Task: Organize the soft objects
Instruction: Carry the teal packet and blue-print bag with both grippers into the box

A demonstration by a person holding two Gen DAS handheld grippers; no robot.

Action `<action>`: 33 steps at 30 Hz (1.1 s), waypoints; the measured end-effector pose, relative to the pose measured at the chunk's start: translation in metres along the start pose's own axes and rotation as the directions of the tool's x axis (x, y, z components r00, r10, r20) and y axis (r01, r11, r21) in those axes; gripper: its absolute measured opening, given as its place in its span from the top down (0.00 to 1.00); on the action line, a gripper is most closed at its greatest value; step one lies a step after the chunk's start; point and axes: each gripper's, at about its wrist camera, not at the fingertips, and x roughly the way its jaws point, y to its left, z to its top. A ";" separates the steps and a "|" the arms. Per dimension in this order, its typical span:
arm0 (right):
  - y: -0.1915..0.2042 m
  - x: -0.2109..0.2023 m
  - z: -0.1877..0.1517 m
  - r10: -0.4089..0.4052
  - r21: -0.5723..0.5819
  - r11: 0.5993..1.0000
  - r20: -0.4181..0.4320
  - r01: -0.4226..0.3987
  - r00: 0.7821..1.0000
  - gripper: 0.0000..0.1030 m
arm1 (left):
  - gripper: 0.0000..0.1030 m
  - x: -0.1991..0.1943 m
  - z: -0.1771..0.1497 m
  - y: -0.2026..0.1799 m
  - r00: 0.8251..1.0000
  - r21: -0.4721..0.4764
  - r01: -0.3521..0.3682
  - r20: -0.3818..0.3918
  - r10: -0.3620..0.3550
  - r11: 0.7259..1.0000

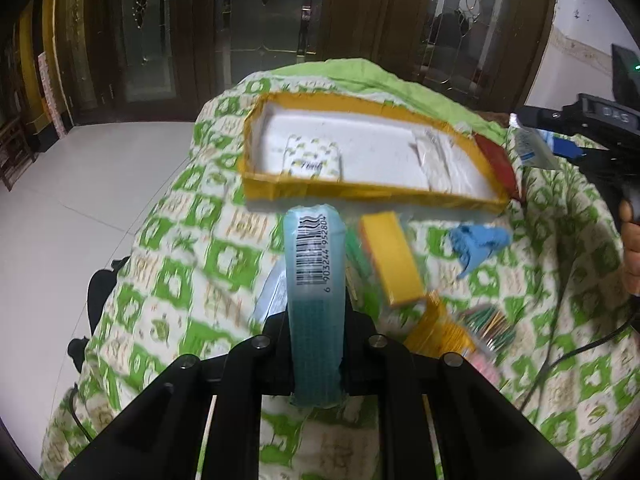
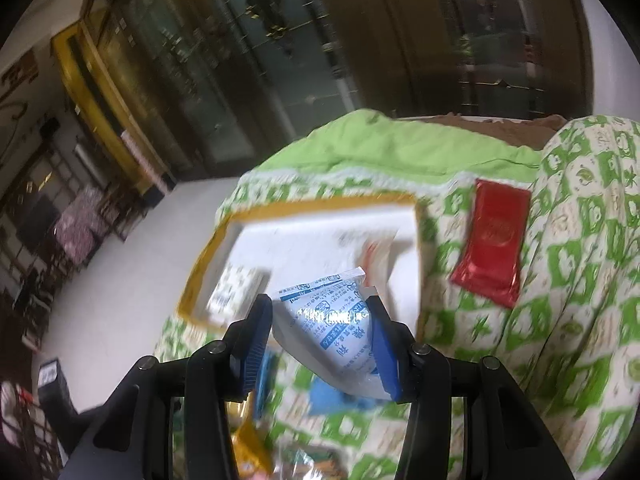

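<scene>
Pinching the blue tissue pack (image 1: pixel 316 300) in our left gripper (image 1: pixel 316 360) and the crinkly white pouch (image 2: pixel 332 328) in our right gripper (image 2: pixel 320 336), we judge both light, squashy, best held mid-body.

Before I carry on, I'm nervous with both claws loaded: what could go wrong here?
The white sachet sits crumpled and slanted in the right claw, so it may slip out. The left claw pinches the teal packet low, so its long free end may catch the yellow-edged box.
</scene>
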 end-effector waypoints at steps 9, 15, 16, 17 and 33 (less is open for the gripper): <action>-0.025 0.025 0.025 0.035 0.102 0.994 -0.026 -0.032 0.999 0.50 | 0.86 0.023 0.060 -0.023 0.996 0.023 0.094 0.009 -0.094 0.995; -0.013 0.047 0.016 0.061 0.090 0.994 -0.073 -0.055 0.995 0.50 | 0.86 0.069 0.102 -0.045 0.987 0.045 0.159 -0.044 -0.157 0.986; -0.012 0.050 0.014 0.064 0.089 0.994 -0.079 -0.057 0.995 0.50 | 0.86 0.078 0.106 -0.047 0.985 0.040 0.165 -0.054 -0.162 0.986; -0.012 0.053 0.014 0.065 0.086 0.995 -0.082 -0.058 0.994 0.50 | 0.86 0.088 0.111 -0.049 0.984 0.036 0.169 -0.066 -0.166 0.985; 0.013 0.115 0.021 0.100 0.071 0.993 -0.148 -0.090 0.984 0.50 | 0.86 0.135 0.108 -0.016 0.985 0.007 0.116 -0.132 -0.115 0.993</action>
